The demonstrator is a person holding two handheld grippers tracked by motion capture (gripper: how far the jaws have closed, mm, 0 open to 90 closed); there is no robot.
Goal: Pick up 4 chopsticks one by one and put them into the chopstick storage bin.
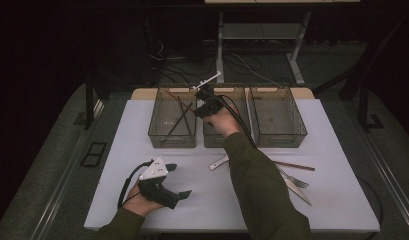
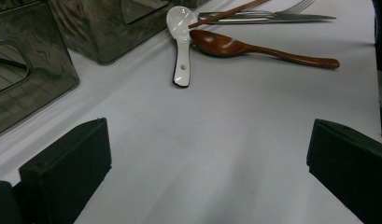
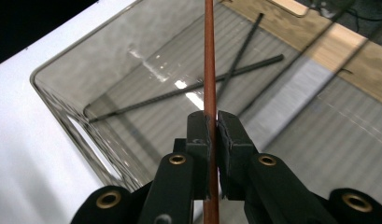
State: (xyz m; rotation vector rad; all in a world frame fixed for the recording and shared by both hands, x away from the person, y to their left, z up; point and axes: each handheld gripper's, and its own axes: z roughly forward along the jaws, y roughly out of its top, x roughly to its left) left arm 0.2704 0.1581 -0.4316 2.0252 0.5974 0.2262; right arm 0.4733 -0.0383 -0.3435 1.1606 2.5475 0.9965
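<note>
While over the left bin [image 3: 62,93], the right gripper's [image 3: 213,128] jaws pinch a brown chopstick [image 3: 208,56].

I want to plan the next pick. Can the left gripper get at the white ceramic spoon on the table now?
Probably yes. The left gripper is open and holds nothing, and bare white table lies between its jaws and the white ceramic spoon. The brown wooden spoon lies close beside it.

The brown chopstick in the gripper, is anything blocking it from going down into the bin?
Nothing visible does. The right gripper holds the brown chopstick over the open left bin. Two black chopsticks lie on the bin floor, but with room around them.
</note>
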